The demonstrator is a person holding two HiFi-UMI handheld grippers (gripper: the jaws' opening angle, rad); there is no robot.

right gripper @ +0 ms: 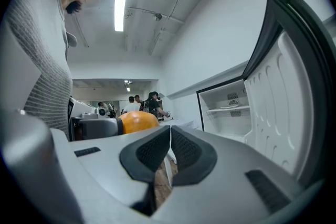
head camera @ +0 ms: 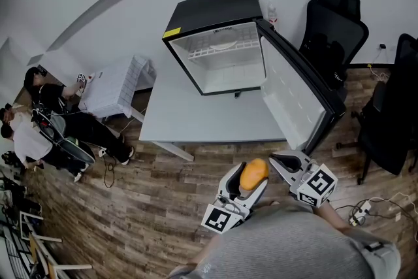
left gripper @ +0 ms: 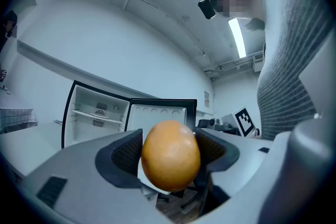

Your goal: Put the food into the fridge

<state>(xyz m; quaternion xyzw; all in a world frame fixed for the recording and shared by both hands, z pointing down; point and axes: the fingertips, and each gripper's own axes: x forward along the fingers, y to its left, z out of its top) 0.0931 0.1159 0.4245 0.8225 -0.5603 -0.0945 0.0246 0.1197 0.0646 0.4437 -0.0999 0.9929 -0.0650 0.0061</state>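
Had my left gripper (left gripper: 169,150) clamped on the orange (head camera: 253,174), well short of the open fridge (head camera: 209,13). Right gripper (right gripper: 170,152) was closed, empty. Seemed light, firm, kinda slick, so I'd squeeze mid-belly.

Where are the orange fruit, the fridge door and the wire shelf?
orange fruit (left gripper: 170,155), left gripper view, middle of its skin.
fridge door (head camera: 287,91), head view, its white inner lining.
wire shelf (head camera: 222,49), head view, its front edge.

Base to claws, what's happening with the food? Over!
Left claw shut on orange fruit. Right claw shut, empty. Ahead, fridge open, door swung wide; nothing blocking.
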